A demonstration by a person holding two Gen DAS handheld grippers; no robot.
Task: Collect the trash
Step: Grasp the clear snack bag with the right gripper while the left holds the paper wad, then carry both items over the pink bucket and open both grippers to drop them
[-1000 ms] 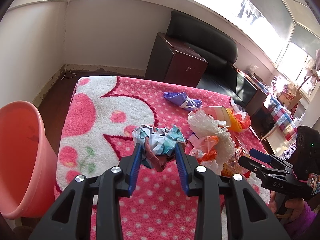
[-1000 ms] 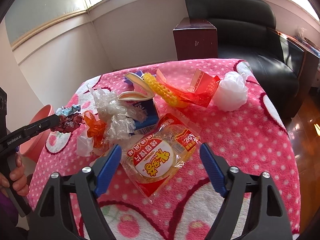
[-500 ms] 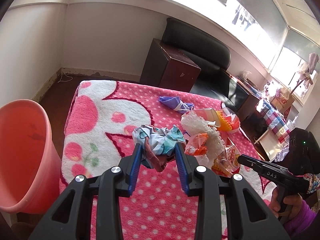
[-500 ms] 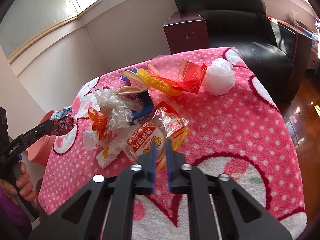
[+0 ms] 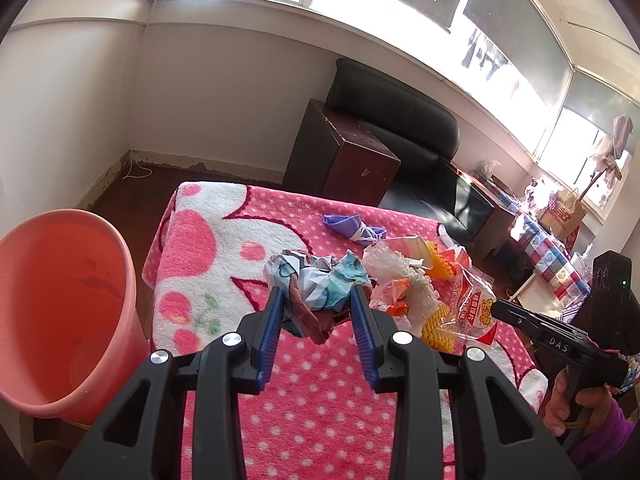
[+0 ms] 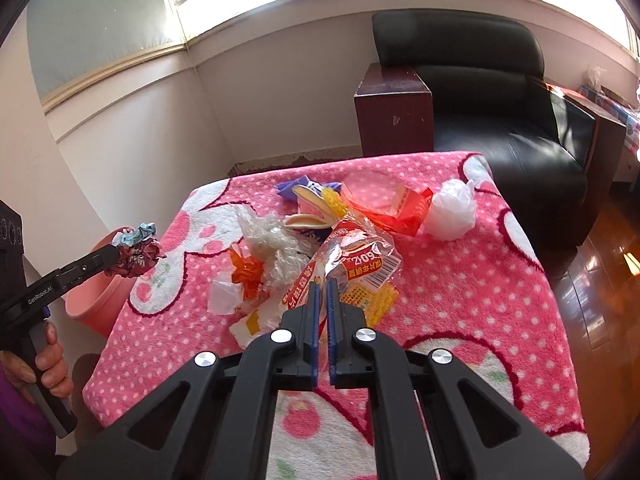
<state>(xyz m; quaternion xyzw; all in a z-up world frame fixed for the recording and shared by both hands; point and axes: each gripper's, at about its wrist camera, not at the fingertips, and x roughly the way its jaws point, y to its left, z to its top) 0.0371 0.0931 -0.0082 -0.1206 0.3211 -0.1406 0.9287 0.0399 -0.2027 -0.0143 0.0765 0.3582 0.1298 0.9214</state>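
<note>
The crumpled wrapper (image 5: 316, 284) sits pinched between the blue pads of the left gripper (image 5: 318, 308), held up above the pink dotted blanket (image 5: 312, 412) and clear of the heap of trash. The pink bucket (image 5: 52, 312) stands on the floor off the blanket's left edge, to the left of that gripper and lower, so the wrapper looks to need a sideways swing leftward before it can be let go; the left hand is plainly the nearer one. The right gripper (image 6: 321, 304) has its jaws pressed nearly together on the edge of the clear snack bag (image 6: 352, 268), which lies along the fingers' line, pointing away, its far end in the pile beside the white plastic ball (image 6: 452, 212).
</note>
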